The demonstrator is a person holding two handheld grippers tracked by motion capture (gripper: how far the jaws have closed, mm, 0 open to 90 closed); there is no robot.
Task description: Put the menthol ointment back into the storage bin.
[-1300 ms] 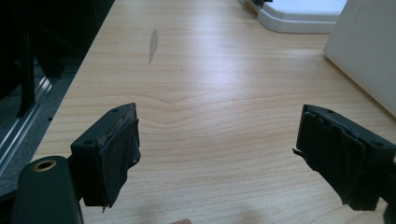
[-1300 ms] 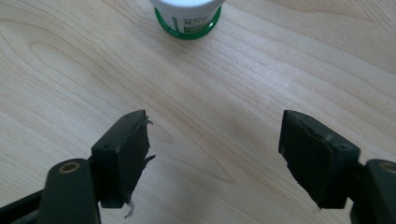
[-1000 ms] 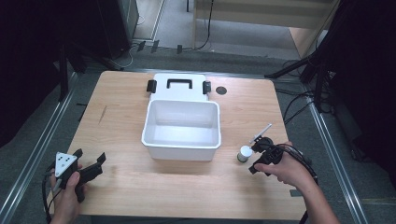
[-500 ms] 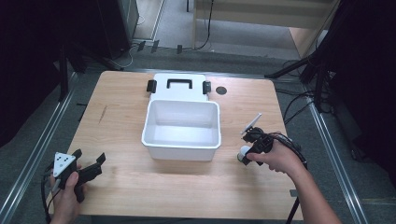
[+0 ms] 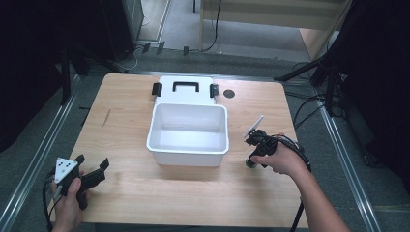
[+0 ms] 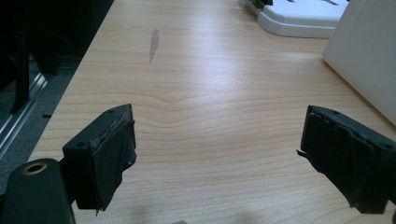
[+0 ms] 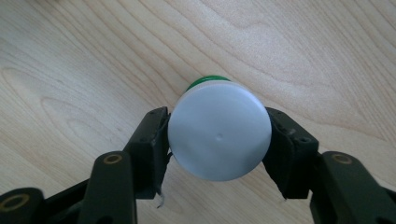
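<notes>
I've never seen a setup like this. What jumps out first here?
The white bin stands open in the middle of the wooden table, its lid lying flat just behind it. To the bin's right, the right gripper has just been closing on a small white-capped bottle, its jaws on either side of the cap. The left gripper rests open near the table's front left corner.

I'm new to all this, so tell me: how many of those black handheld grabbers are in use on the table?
2. The left gripper sits at the table's near left corner, jaws wide apart. The right gripper, beside the white bin, has just been closing onto a white-capped bottle.
</notes>
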